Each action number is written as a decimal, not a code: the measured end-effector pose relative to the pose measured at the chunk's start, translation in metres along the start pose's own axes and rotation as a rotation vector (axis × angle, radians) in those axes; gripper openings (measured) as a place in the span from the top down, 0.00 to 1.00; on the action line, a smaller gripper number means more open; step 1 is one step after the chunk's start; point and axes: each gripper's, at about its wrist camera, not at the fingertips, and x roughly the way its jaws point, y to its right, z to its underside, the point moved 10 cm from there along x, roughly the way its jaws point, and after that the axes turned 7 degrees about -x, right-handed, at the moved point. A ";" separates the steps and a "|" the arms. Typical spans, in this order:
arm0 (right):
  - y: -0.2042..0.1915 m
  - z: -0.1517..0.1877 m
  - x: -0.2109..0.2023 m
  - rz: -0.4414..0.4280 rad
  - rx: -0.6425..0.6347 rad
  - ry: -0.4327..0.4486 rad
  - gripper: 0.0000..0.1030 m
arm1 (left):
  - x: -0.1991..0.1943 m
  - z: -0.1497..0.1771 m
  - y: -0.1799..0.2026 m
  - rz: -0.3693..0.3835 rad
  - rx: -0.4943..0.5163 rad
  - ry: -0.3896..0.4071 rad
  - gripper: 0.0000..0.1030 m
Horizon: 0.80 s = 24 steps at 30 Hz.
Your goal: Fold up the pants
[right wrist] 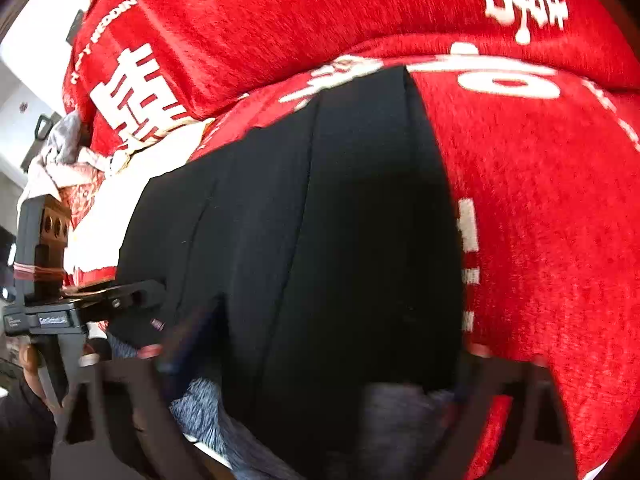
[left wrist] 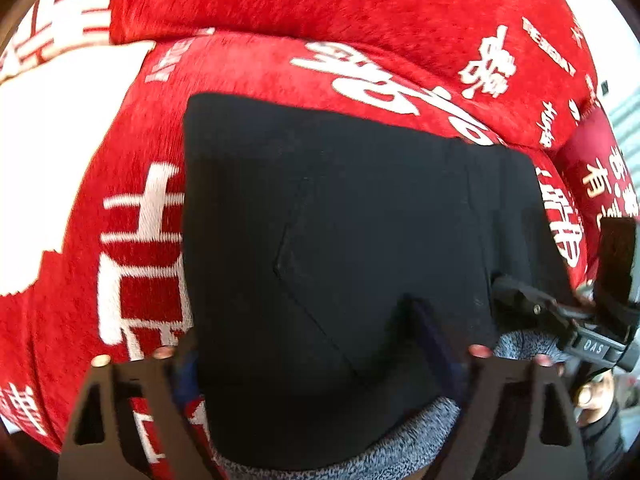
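Observation:
The black pants [left wrist: 340, 220] lie folded into a flat block on a red cover. In the right wrist view the pants [right wrist: 320, 220] run away from me as a long dark panel with seams. My left gripper [left wrist: 312, 352] stands open over the near edge, one finger at the pants' left side and the other resting on the fabric. My right gripper [right wrist: 320, 360] is blurred but open, its fingers straddling the near end of the pants. Each gripper also shows in the other's view: the right gripper [left wrist: 540, 308] and the left gripper [right wrist: 120, 300], both at the pants' edge.
A red plush cover [left wrist: 280, 68] with white characters spreads under and behind the pants. Grey speckled fabric [left wrist: 400, 440] shows beneath the near edge. A white patch [left wrist: 60, 140] lies at the left. A person's hand [left wrist: 596, 396] holds the right gripper. Bundled cloth [right wrist: 68, 148] sits far left.

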 end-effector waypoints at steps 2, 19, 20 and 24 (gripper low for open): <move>-0.008 0.000 -0.007 0.022 -0.027 0.011 0.36 | -0.006 -0.003 0.000 -0.010 0.019 0.015 0.35; -0.058 -0.089 -0.061 0.036 -0.103 0.150 0.43 | -0.078 -0.084 0.014 0.019 0.029 0.123 0.52; -0.059 -0.098 -0.059 0.039 -0.105 0.147 0.43 | -0.079 -0.091 0.014 0.011 0.026 0.126 0.52; -0.059 -0.124 -0.044 0.042 -0.094 0.124 0.43 | -0.076 -0.116 0.004 -0.020 0.015 0.113 0.52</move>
